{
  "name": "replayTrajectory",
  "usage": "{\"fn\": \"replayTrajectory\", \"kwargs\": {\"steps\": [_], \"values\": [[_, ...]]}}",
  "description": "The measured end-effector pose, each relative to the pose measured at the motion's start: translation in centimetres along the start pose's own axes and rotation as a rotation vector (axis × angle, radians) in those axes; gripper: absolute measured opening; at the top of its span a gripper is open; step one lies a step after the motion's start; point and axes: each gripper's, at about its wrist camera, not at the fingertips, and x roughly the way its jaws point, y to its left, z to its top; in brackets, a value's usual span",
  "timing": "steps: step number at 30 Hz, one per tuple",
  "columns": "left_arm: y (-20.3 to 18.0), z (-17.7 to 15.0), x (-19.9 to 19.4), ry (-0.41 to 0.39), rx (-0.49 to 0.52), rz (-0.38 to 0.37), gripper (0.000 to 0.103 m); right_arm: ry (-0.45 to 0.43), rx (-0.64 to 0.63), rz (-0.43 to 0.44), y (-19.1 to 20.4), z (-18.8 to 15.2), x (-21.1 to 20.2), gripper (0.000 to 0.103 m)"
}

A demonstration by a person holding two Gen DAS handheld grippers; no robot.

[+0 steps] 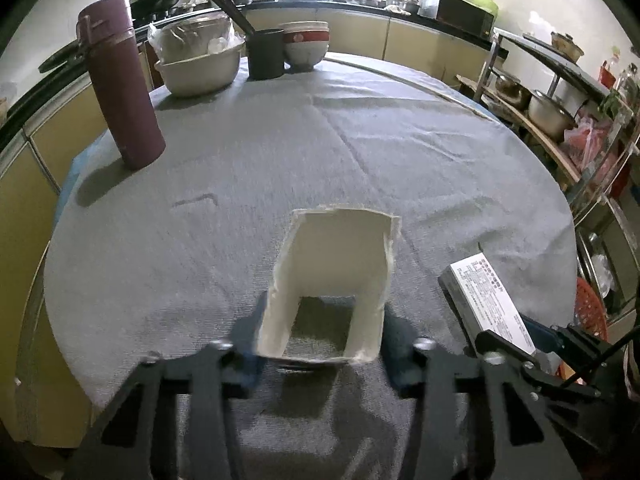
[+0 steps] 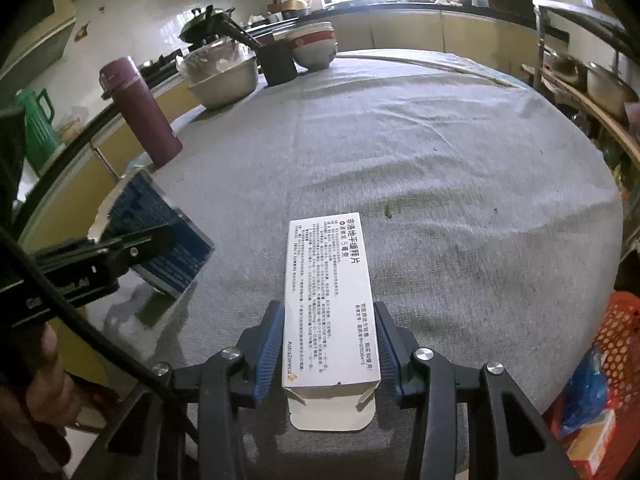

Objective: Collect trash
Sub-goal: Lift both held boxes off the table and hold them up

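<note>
My left gripper (image 1: pixel 322 344) is shut on a torn open carton (image 1: pixel 332 280), white inside and blue outside, and holds it above the grey tablecloth (image 1: pixel 280 152). The carton also shows at the left of the right wrist view (image 2: pixel 160 236). My right gripper (image 2: pixel 330 344) is shut on a long white medicine box (image 2: pixel 328 304) with printed text and an open end flap, held over the table. The box also shows at the right of the left wrist view (image 1: pixel 492 300).
A maroon flask (image 1: pixel 120 84) stands at the table's left. A basin of dishes (image 1: pixel 200 64), a dark chopstick cup (image 1: pixel 266 54) and stacked bowls (image 1: pixel 306 44) stand at the far edge. A red mesh basket (image 2: pixel 612 360) with trash sits below right. Shelves with pots (image 1: pixel 552 112) stand on the right.
</note>
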Motion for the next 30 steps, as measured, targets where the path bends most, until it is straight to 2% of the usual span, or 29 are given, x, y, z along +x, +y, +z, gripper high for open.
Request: {"fn": "replayTrajectory", "kwargs": {"steps": [10,26,30], "values": [[-0.3,-0.4,-1.9,-0.046,0.003,-0.007,0.043,-0.057,0.025,0.025,-0.2,0.1,-1.9,0.047],[-3.2,-1.1,-6.5,-0.123,0.073,0.125,0.044,-0.141,0.042,0.05,-0.3,-0.9,-5.7,0.047],[-3.9,-1.5,-7.8,-0.146,0.088,0.138,0.044,-0.165,0.05,0.059,-0.6,-1.2,-6.9,0.047]]}}
